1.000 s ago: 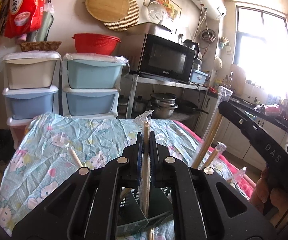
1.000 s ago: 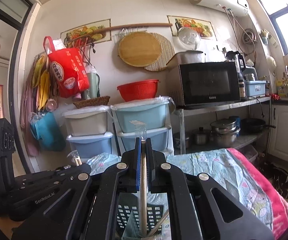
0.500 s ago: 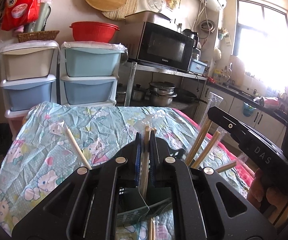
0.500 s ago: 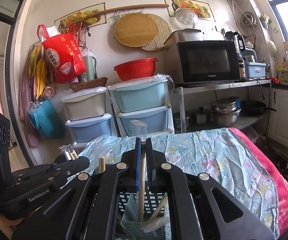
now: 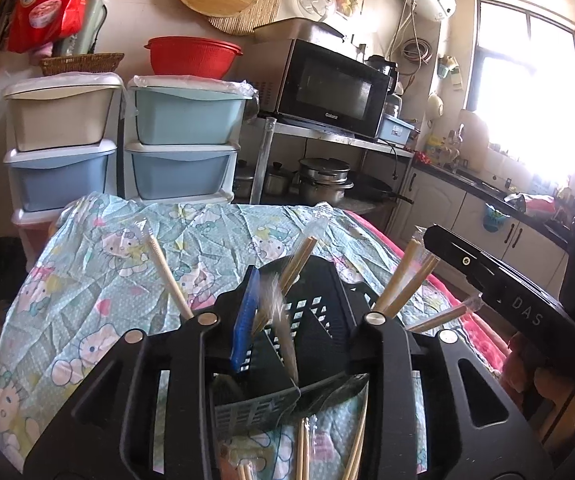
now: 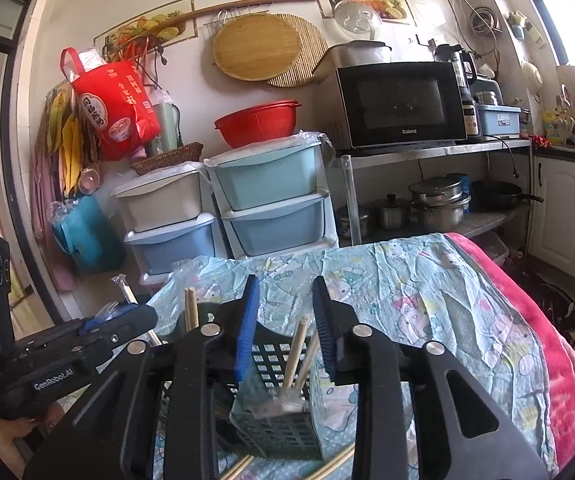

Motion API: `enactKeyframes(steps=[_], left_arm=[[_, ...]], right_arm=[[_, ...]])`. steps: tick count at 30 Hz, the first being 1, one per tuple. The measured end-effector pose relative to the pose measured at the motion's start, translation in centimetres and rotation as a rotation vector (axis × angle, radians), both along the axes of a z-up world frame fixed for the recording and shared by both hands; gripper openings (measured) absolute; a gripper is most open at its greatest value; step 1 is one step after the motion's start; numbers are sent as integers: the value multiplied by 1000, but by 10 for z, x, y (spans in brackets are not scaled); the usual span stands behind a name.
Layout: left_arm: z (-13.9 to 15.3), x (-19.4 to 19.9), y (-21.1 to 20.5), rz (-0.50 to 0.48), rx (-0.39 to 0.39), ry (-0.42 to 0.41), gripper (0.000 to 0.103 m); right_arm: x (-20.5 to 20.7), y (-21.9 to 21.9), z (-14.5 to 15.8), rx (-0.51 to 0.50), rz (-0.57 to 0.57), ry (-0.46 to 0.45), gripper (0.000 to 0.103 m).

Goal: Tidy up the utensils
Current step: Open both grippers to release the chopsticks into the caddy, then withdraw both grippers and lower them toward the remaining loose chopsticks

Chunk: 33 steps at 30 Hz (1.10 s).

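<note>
A dark green slotted utensil basket [image 5: 319,320] stands on the cloth-covered table, right below both grippers. My left gripper [image 5: 307,312] has its jaws opening. A wrapped pair of chopsticks [image 5: 299,260] stands loose between them in the basket, its wrapper blurred, with no pad pressing on it. My right gripper [image 6: 285,320] also has its jaws opening, and its chopsticks [image 6: 295,352] lean free inside the basket [image 6: 279,432]. More wrapped chopsticks [image 5: 403,280] stick out of other compartments. Each gripper shows at the edge of the other's view.
Loose chopsticks [image 5: 303,452] lie on the teal cartoon-print cloth [image 5: 87,300] in front of the basket. A pink blanket [image 6: 547,340] runs along the table's right edge. Stacked plastic drawers [image 6: 271,200] and a microwave shelf [image 6: 427,148] stand behind the table.
Both grippers were shut on a wrapped pair of chopsticks held upright over the basket. Their jaws have parted and the chopsticks have dropped into it.
</note>
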State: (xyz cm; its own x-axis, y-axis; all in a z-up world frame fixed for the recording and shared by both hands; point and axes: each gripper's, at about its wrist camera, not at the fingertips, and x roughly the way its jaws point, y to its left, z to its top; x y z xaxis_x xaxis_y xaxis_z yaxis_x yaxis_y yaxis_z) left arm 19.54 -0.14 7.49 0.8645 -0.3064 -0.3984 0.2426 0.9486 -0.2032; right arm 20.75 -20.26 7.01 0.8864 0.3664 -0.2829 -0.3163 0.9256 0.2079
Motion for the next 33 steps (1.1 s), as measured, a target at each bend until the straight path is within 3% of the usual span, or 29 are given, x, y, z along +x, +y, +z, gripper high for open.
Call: enactKeyframes(steps=[17, 22, 33], left_arm=[[9, -33, 17, 35, -41, -4, 84], [11, -42, 19, 42, -41, -8, 91], [12, -58, 24, 60, -52, -12, 92]], right_arm=[[-30, -11, 6, -36, -6, 4, 59], [-41, -13, 9, -33, -2, -2, 63], [-63, -13, 11, -36, 17, 3, 72]])
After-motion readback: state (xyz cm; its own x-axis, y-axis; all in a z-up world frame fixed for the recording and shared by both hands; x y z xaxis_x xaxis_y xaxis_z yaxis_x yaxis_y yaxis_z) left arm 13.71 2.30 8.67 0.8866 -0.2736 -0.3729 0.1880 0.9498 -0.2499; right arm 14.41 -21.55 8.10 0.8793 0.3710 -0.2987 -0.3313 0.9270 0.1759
